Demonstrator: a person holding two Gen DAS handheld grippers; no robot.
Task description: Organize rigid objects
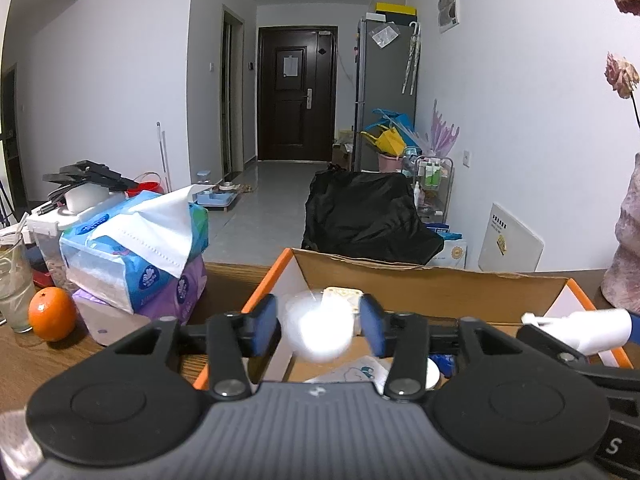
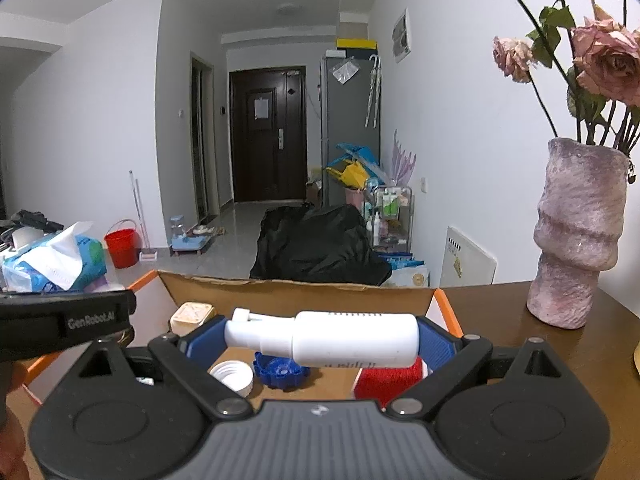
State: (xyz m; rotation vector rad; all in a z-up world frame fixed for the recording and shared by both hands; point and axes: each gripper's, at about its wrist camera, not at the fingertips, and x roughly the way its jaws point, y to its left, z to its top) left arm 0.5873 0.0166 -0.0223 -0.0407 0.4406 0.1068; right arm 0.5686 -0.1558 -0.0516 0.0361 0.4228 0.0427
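Observation:
A cardboard box (image 1: pixel 420 284) with orange edges sits on the wooden table, and both grippers hover over it. My left gripper (image 1: pixel 320 326) stands open; a blurred white round object (image 1: pixel 318 330) lies between its blue pads (image 1: pixel 266 320) with a small gap on each side. A cream square piece (image 1: pixel 342 296) lies just beyond it. My right gripper (image 2: pixel 320 342) is shut on a white spray bottle (image 2: pixel 340 342), held lengthwise end to end, nozzle to the left. Below it in the box (image 2: pixel 288 294) lie a white cap (image 2: pixel 232 376), a blue cap (image 2: pixel 280 370) and a red object (image 2: pixel 388 380).
Stacked tissue packs (image 1: pixel 136 252), an orange (image 1: pixel 52 314) and a glass (image 1: pixel 14 288) crowd the table left of the box. A pink vase (image 2: pixel 576 236) with dried roses stands at the right. The table's far edge runs just behind the box.

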